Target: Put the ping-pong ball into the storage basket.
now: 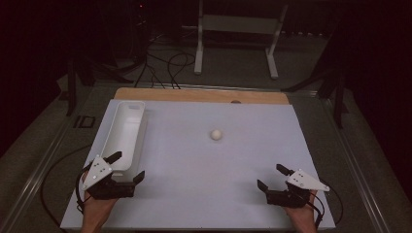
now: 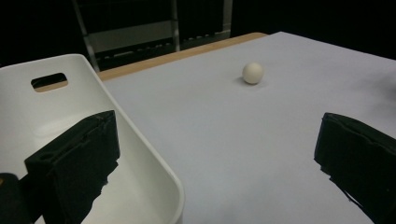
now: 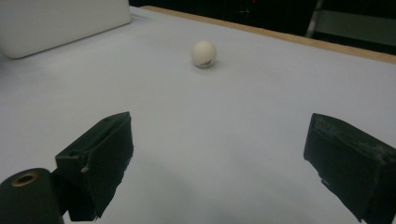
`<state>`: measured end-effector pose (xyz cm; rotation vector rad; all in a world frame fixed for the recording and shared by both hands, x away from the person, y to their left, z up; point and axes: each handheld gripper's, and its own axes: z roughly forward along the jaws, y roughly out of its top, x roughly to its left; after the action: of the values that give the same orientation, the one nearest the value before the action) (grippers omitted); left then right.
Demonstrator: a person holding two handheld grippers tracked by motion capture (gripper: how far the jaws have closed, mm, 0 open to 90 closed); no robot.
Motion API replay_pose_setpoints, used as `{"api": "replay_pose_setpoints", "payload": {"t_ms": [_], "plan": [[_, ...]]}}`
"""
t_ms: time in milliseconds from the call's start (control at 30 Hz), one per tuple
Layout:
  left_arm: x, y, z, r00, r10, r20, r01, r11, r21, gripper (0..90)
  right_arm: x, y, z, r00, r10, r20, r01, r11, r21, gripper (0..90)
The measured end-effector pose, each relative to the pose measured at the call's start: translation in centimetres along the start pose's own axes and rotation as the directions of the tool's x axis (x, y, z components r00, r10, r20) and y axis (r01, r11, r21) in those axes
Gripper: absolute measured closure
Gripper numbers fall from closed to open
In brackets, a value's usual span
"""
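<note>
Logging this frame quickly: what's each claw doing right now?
Left claw: open, holding nothing.
Right claw: open, holding nothing.

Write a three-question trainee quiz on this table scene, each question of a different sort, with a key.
1. True or false: the white ball lies inside the white bin.
2. Multiple choice: which tool is next to the bin? A) the left tool B) the right tool C) both equally
3. Fill in: the jaws of both tools stand ____.

Key
1. False. The ball rests on the bare white tabletop, apart from the bin.
2. A. In the left gripper view one jaw is over the bin's near end.
3. Open, with nothing between them.
</note>
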<state>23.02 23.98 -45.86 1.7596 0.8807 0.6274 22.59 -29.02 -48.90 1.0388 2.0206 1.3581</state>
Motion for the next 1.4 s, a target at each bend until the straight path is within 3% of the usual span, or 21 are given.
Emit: {"api": "replay_pose_setpoints", "payload": {"t_ms": [700, 1400], "plan": [[-0.4, 0.1, 0.4, 0.9999, -0.001, 0.015, 0.001, 0.9999, 0.013, 0.7, 0.5, 0.1, 0.0, 0.9994, -0.030, 0.015, 0.031, 0.999, -0.020, 7.7], [-0.4, 2.1, 1.0, 0.9994, -0.026, 0.023, 0.025, 0.9972, 0.071, 0.7, 0.3, -0.3, 0.0, 0.9998, 0.004, 0.019, -0.004, 1.000, -0.021, 7.7]]}}
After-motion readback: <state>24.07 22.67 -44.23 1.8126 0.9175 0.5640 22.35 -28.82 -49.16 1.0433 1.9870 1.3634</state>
